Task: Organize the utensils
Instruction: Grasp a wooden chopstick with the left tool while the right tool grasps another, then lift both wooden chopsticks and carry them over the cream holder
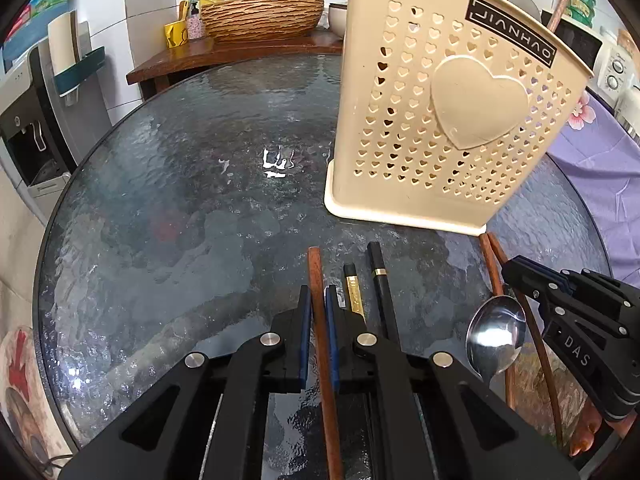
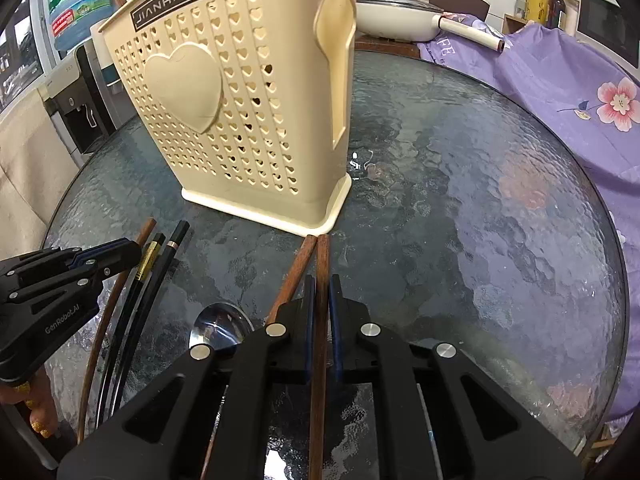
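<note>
pickup step. left tool (image 1: 319, 312) clamped on brown chopstick (image 1: 316, 276); right tool (image 2: 322, 300) clamped on another brown chopstick (image 2: 322, 256). both sticks flat on desk (image 1: 180, 200), holder (image 1: 440, 112) upright just ahead. next: lift, tip upright, drop into holder top.

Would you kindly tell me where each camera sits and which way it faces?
Left wrist: on the left gripper, angled down at the glass table; jaws shut on a brown chopstick; right gripper at right.
Right wrist: on the right gripper, same tilt, clamping another brown chopstick; left gripper at left.
Shared: cream utensil holder, spoon, black chopsticks.
</note>
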`<state>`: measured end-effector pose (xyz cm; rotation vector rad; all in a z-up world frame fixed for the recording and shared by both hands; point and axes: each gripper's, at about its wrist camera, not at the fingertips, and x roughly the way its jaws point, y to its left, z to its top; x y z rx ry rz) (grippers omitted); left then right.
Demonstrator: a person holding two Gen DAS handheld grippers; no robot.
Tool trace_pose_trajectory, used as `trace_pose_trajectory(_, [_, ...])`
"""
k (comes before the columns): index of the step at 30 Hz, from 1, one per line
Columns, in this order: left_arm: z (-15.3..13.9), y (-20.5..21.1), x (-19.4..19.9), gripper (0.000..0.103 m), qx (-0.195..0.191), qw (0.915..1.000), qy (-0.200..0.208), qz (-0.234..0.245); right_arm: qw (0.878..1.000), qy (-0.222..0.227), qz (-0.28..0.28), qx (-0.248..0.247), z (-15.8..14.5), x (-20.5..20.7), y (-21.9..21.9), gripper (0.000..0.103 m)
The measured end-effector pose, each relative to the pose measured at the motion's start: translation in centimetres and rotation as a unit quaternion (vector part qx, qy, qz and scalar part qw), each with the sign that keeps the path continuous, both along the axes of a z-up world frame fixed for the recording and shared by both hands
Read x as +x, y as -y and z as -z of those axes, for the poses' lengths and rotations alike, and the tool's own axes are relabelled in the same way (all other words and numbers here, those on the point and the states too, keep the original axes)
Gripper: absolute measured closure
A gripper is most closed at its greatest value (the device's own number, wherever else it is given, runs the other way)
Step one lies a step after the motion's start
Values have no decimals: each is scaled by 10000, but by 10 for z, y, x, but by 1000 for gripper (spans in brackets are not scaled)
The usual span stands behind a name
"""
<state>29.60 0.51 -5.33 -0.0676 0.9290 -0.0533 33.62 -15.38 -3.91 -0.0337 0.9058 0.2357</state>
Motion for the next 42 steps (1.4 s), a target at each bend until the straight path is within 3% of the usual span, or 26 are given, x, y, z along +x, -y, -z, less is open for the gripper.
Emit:
trace_pose_trajectory(11, [-2, -12, 2, 96, -174, 9998, 39, -73, 9998, 135, 129, 120, -9, -2, 13, 95])
trace_pose_trajectory(17, [-24, -28, -7, 96, -386, 9985, 368, -153, 9981, 302, 180, 498, -21, -7, 32, 95])
trace_pose_trajectory(20, [-41, -37, -14, 96, -626, 9962, 575, -163, 9946, 460, 111, 921, -36, -12, 46, 95])
trace_pose_trajectory(27, [-79, -38, -34, 96, -740, 9912, 1096, -72, 9877, 899, -86, 1280, -69, -32, 59, 95])
trace_pose_trajectory(42, [-128, -28, -66, 96, -697, 9821, 1726, 280, 9709, 1763, -521, 1536, -142, -80, 63, 95])
